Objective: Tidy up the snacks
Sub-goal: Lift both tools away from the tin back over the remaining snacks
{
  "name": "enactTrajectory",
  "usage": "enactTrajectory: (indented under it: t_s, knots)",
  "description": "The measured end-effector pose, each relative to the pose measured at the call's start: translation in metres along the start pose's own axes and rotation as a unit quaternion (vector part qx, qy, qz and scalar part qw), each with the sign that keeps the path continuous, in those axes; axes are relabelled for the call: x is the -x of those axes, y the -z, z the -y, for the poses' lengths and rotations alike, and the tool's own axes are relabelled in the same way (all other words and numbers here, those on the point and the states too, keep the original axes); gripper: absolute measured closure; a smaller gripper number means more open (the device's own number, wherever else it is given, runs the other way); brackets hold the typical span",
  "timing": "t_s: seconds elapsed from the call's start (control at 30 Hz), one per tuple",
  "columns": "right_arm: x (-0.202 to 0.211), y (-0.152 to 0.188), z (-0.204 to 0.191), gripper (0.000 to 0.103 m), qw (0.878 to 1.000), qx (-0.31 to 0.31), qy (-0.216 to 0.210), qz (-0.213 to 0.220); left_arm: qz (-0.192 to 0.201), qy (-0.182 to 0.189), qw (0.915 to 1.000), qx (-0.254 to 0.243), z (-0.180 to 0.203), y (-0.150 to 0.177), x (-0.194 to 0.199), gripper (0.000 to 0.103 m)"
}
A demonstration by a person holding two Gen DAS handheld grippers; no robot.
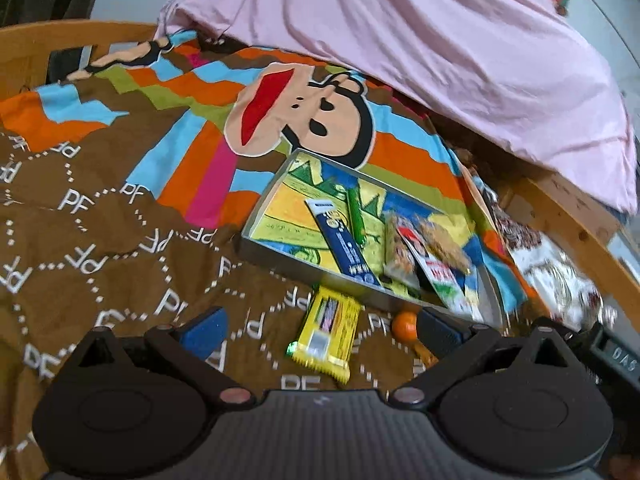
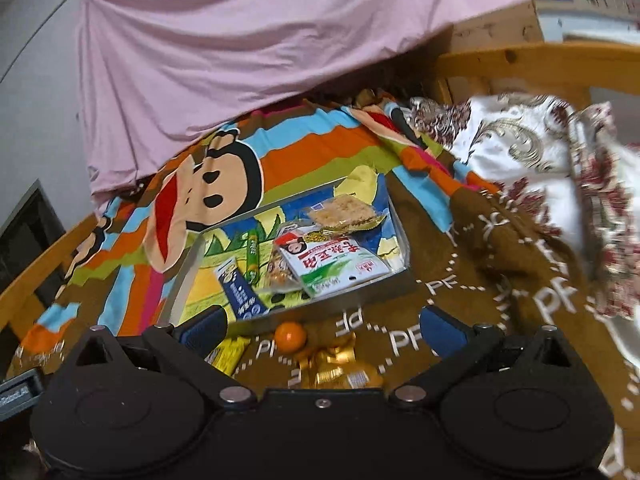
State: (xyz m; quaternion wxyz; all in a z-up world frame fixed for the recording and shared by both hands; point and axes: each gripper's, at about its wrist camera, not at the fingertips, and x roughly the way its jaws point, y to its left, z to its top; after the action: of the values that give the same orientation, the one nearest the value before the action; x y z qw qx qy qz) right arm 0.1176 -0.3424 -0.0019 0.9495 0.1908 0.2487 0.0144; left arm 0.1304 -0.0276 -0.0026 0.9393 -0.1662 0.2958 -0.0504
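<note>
A shallow metal tray point(image 1: 256, 216) point(image 2: 188, 268) lies on the bedspread and holds several snacks: a blue stick pack point(image 1: 344, 240) point(image 2: 240, 292), a green stick point(image 1: 356, 212) point(image 2: 253, 256), a white-and-red packet point(image 2: 336, 264) point(image 1: 440, 276) and a cracker pack point(image 2: 344, 212). In front of the tray lie a yellow wrapped bar point(image 1: 328, 332) point(image 2: 228, 354), an orange ball point(image 1: 404, 322) point(image 2: 290, 336) and gold-wrapped sweets point(image 2: 340, 364). My left gripper point(image 1: 320, 332) is open above the yellow bar. My right gripper point(image 2: 322, 332) is open above the ball and the gold sweets.
The brown "PF" bedspread point(image 1: 100, 240) with a cartoon monkey face point(image 1: 296, 112) covers the bed. A pink sheet point(image 2: 240, 48) hangs behind. A patterned white-and-red quilt point(image 2: 540, 152) is bunched at the right. A wooden bed frame point(image 1: 60, 36) borders the mattress.
</note>
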Motion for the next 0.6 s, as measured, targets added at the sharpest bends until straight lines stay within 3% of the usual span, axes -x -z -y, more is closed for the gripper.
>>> enactTrajectory:
  t_s: [0.3, 0.6]
  knots:
    - [0.06, 0.04, -0.011, 0.001, 0.999, 0.039, 0.019, 0.013, 0.012, 0.005, 0.9946, -0.103, 0.014, 0.034, 0.042, 0.001]
    - [0.087, 0.082, -0.03, 0.001, 0.996, 0.056, 0.062, -0.022, 0.004, -0.014, 0.9842, -0.176, 0.007, 0.046, 0.058, 0.001]
